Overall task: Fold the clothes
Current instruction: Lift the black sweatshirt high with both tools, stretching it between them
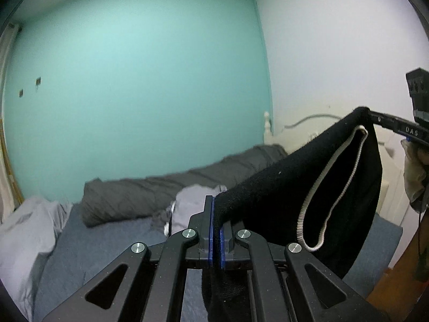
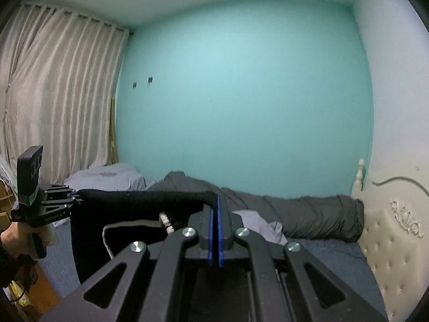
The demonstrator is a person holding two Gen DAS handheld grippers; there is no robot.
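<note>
A black garment (image 1: 281, 187) with a pale ribbed trim loop (image 1: 335, 166) hangs stretched in the air above the bed, held between both grippers. In the left wrist view my left gripper (image 1: 215, 205) is shut on one corner of it, and cloth hangs down below the jaws. My right gripper (image 1: 371, 114) pinches the other corner at the upper right. The right wrist view shows the same garment (image 2: 139, 201) running level from my right gripper (image 2: 215, 201), which is shut on it, to my left gripper (image 2: 76, 197) at the far left.
Below lies a bed with a blue sheet (image 1: 107, 241), a rolled dark grey duvet (image 1: 147, 196) along the teal wall, and light grey clothes (image 1: 24, 228). A cream tufted headboard (image 2: 388, 241) stands at the right, a curtain (image 2: 53, 94) at the left. A hand (image 2: 16, 238) holds the left gripper.
</note>
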